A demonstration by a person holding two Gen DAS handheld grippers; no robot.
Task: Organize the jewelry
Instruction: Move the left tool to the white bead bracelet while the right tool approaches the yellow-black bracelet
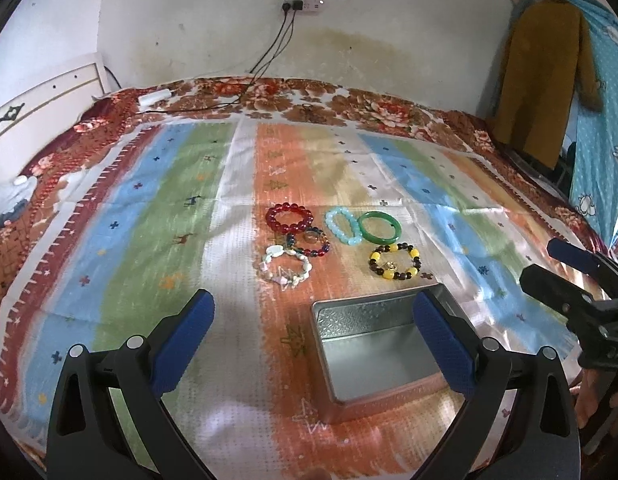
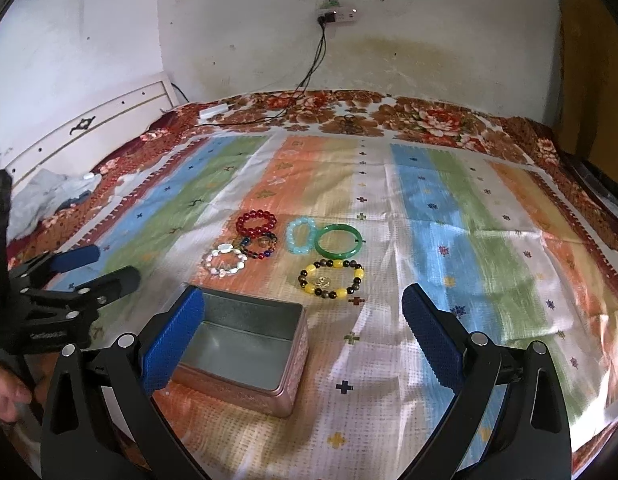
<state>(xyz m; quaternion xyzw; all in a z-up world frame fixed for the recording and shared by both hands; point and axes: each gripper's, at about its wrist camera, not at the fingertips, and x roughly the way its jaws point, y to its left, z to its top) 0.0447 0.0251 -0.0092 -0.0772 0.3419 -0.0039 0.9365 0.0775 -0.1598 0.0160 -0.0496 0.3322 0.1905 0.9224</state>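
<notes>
Your left gripper point(image 1: 313, 314) has its blue-padded jaws spread wide and holding nothing; it hangs above the near part of the bed, and its right pad overlaps the rectangular embossed metal tin point(image 1: 379, 350) in the left wrist view. Your right gripper point(image 2: 303, 312) is likewise spread wide and empty, its left pad crossing the near-left corner of that same tin point(image 2: 245, 350).

The tin sits open on the shiny striped cloth point(image 1: 157, 216), its bare grey floor showing. Just beyond it lies the jewelry, all on the cloth and none in the tin. Nearest is the yellow-and-dark beaded bracelet point(image 1: 395, 262) with a gold charm inside it. To its left is the white shell bracelet point(image 1: 287, 266), touching a dark multicoloured bead bracelet point(image 1: 309, 242). Behind those sits the red bead bracelet point(image 1: 289, 218). The pale aqua bead bracelet point(image 1: 343, 226) lies against the solid green bangle point(image 1: 379, 228).

The cloth covers a red floral bedspread point(image 1: 349, 104). Past it, on the stained white wall point(image 2: 237, 32), a power strip point(image 2: 337, 16) feeds black cables down to the bed.
</notes>
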